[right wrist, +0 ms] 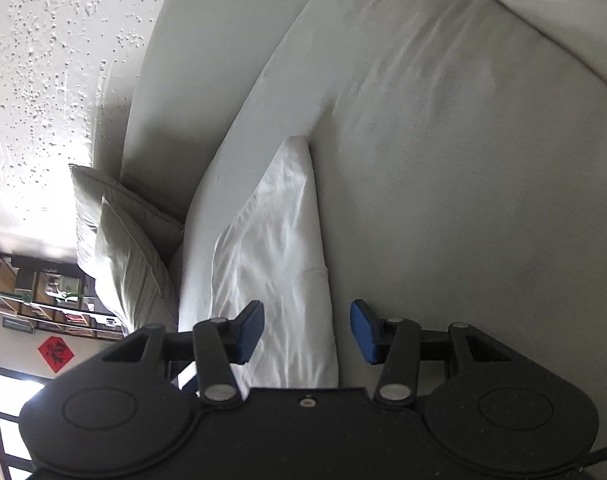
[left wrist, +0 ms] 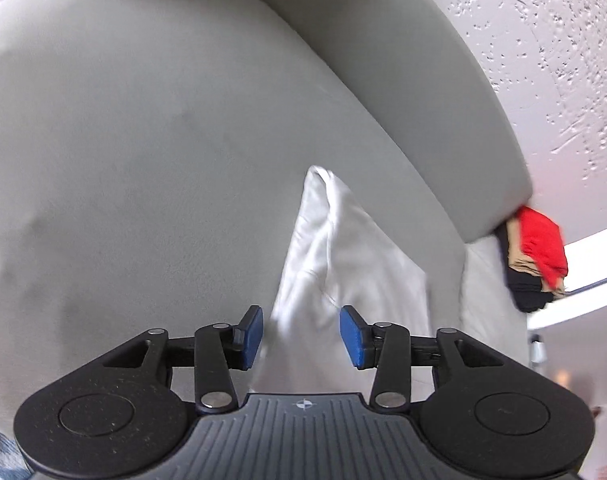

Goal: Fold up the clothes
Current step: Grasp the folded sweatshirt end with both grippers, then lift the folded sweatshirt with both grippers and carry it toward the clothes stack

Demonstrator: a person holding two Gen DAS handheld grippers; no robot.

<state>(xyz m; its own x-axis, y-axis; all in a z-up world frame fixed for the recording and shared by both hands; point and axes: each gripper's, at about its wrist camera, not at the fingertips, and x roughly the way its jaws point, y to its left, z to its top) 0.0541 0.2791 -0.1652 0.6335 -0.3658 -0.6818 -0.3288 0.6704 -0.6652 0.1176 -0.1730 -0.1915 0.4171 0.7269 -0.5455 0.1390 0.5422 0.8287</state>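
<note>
Grey sofa seat fills both views, white garment lies folded on it near the backrest. Cushions at sofa end, red and black clothes pile at other end. Left gripper jaws spread about halfway, nothing pinched, garment below the gap. Right gripper same, spread partway, empty, above garment edge
</note>
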